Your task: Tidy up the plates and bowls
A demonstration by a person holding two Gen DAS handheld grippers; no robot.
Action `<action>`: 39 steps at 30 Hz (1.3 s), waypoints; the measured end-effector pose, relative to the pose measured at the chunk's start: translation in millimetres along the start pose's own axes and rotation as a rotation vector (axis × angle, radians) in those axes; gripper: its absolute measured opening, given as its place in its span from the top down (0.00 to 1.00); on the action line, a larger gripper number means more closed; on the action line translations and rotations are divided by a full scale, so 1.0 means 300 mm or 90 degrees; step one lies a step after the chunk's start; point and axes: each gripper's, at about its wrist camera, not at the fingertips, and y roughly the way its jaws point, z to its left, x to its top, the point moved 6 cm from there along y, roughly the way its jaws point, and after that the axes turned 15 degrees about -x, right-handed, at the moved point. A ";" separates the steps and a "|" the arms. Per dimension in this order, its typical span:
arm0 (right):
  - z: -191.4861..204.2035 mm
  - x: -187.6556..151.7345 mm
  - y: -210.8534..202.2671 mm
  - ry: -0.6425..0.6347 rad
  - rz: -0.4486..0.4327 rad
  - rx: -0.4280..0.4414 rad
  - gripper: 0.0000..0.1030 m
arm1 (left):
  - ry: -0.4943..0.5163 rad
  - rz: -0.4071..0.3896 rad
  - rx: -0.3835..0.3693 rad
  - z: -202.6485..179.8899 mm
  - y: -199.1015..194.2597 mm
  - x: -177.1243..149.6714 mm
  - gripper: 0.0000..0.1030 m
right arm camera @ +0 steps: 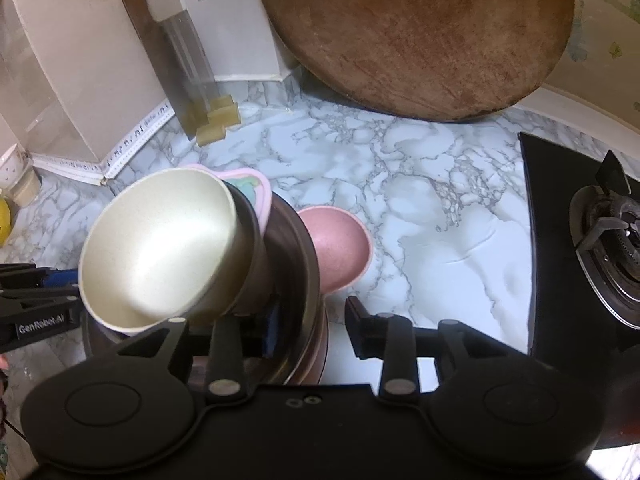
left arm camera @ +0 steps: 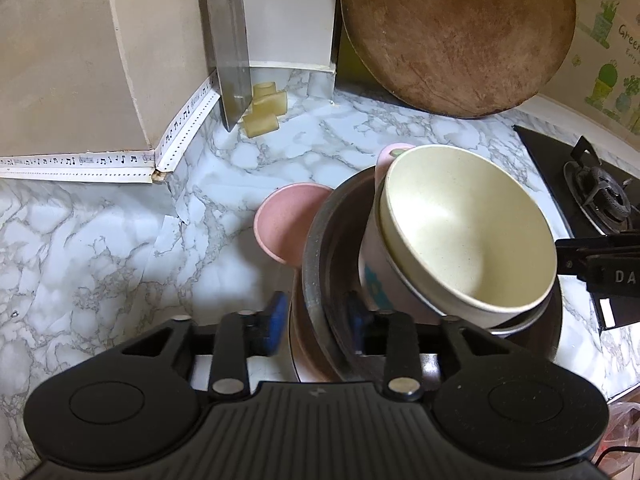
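A cream round bowl sits above a dark metal pot; a pink plastic bowl lies on the white, grey-veined marble worktop. The brown round wooden board is scratched.

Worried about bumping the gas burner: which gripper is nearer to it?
Right. The right gripper sits on the burner's side of the stacked bowls; the left gripper is on the stack's far side.

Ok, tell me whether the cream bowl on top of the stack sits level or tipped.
Tipped. The cream bowl leans in the stack of dishes, its rim slanted and its mouth turned sideways in both wrist views. It is empty.
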 end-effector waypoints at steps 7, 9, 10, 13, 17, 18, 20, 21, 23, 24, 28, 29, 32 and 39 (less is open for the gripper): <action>0.013 -0.006 -0.101 -0.003 -0.039 0.008 0.59 | 0.011 -0.029 -0.005 -0.003 -0.074 -0.002 0.50; 0.021 -0.008 -0.133 -0.002 -0.052 0.012 0.52 | 0.018 -0.037 -0.008 -0.007 -0.101 -0.001 0.50; 0.025 -0.011 -0.151 0.003 -0.058 0.017 0.48 | 0.022 -0.042 -0.010 -0.011 -0.115 -0.001 0.49; 0.038 -0.024 -0.196 0.013 -0.069 0.033 0.41 | 0.036 -0.058 -0.010 -0.018 -0.158 -0.003 0.43; 0.053 -0.042 -0.251 0.022 -0.090 0.038 0.35 | 0.053 -0.077 -0.018 -0.032 -0.209 -0.011 0.41; 0.056 -0.047 -0.264 0.024 -0.094 0.039 0.34 | 0.057 -0.081 -0.020 -0.035 -0.222 -0.014 0.39; 0.064 -0.055 -0.288 0.026 -0.103 0.041 0.28 | 0.063 -0.089 -0.022 -0.041 -0.246 -0.021 0.34; 0.070 -0.058 -0.300 0.025 -0.110 0.042 0.27 | 0.067 -0.094 -0.022 -0.045 -0.258 -0.024 0.32; 0.080 -0.064 -0.326 0.020 -0.127 0.041 0.20 | 0.072 -0.100 -0.027 -0.054 -0.281 -0.028 0.31; 0.084 -0.067 -0.339 0.018 -0.138 0.039 0.19 | 0.072 -0.101 -0.029 -0.057 -0.292 -0.032 0.30; 0.097 -0.076 -0.389 0.015 -0.178 0.035 0.07 | 0.083 -0.111 -0.033 -0.077 -0.333 -0.048 0.28; 0.099 -0.079 -0.401 0.015 -0.188 0.035 0.05 | 0.086 -0.114 -0.034 -0.082 -0.343 -0.053 0.28; 0.106 -0.090 -0.433 0.017 -0.210 0.034 0.01 | 0.095 -0.124 -0.031 -0.100 -0.371 -0.065 0.24; 0.106 -0.126 -0.477 0.037 -0.221 0.043 0.00 | 0.099 -0.139 -0.046 -0.135 -0.425 -0.094 0.24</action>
